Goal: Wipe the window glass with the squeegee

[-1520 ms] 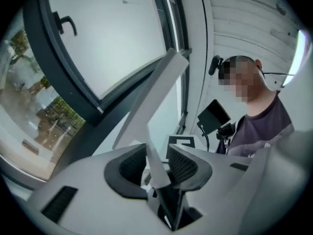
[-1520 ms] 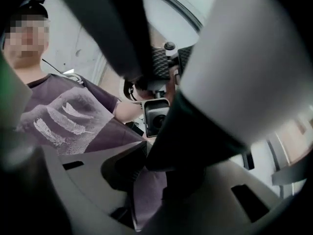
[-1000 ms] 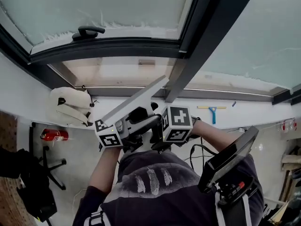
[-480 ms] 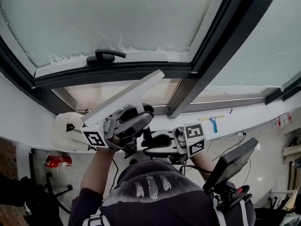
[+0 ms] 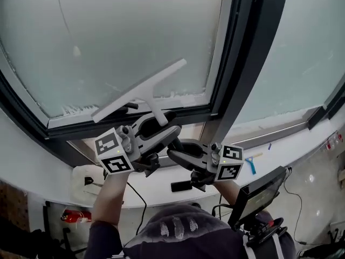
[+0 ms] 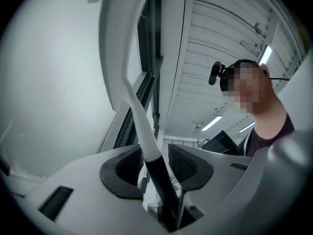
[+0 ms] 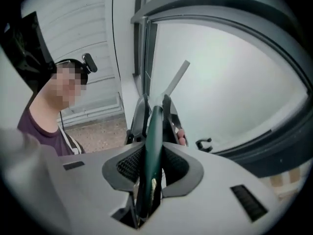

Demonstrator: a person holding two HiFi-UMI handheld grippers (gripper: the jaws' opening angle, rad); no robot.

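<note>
Red extinguisher [image 5: 73, 216], dark tablet [image 5: 259, 195]

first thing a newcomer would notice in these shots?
The white squeegee, held up in front of the frosted window glass at the head view's centre, catches the eye first. Its dark handle stands between the fingers of the left gripper, which have just been opening, and the right gripper is shut on the handle too. A thick dark window frame cuts down the right side.
</note>
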